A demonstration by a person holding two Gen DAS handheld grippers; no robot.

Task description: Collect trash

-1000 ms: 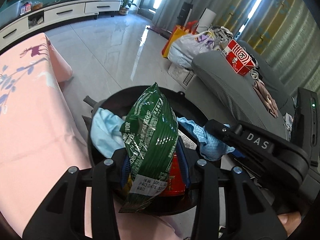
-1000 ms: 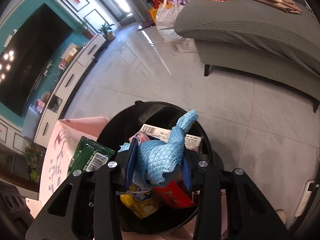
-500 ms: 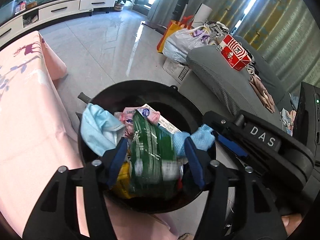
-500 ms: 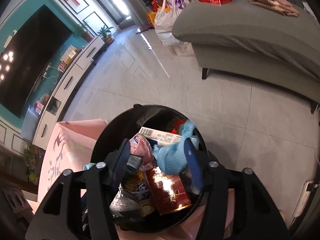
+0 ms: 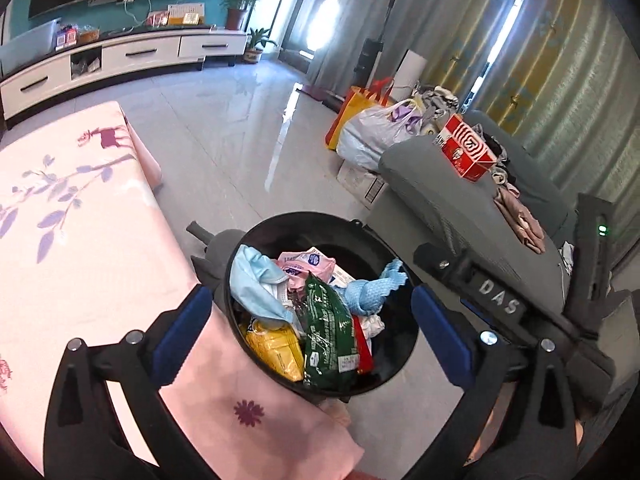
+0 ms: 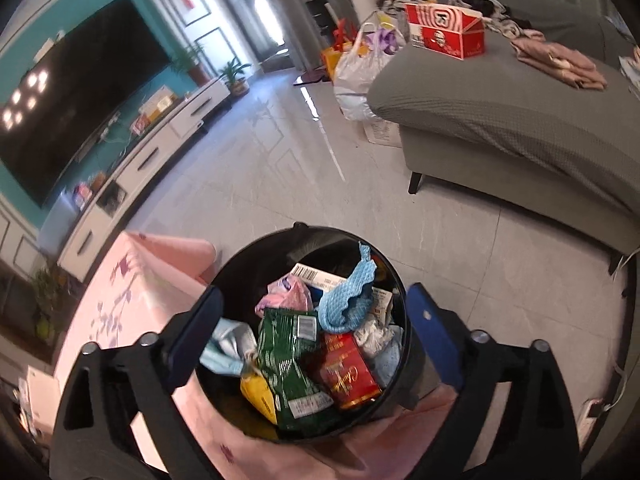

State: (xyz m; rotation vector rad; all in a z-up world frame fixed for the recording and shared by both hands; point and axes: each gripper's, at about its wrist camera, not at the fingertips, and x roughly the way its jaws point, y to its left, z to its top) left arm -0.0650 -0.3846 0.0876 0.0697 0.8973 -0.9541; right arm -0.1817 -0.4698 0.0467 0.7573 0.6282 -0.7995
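A round black trash bin (image 5: 304,218) (image 6: 240,258) stands on the floor beside the pink-covered table (image 5: 80,240) (image 6: 132,280). Inside lie a green snack bag (image 5: 328,332) (image 6: 286,352), a blue cloth (image 5: 370,286) (image 6: 346,300), a red packet (image 6: 348,372), a yellow packet (image 5: 276,348) and a pale blue mask (image 5: 252,284). My left gripper (image 5: 310,330) hangs above the bin, its jaws opening wide with nothing pinched. My right gripper (image 6: 314,326) is likewise above the bin, jaws opening, empty. The right tool's body shows at the right of the left wrist view.
A grey sofa (image 5: 460,200) (image 6: 500,112) with a red box (image 5: 466,152) (image 6: 444,30) and clothes stands right of the bin. Plastic bags (image 5: 372,132) (image 6: 360,68) sit on the tiled floor beyond. A white TV cabinet (image 5: 120,56) lines the far wall.
Both grippers let go: the green bag dropped from the left one and the blue cloth from the right one into the bin. Both jaws spread wide and both hands rose.
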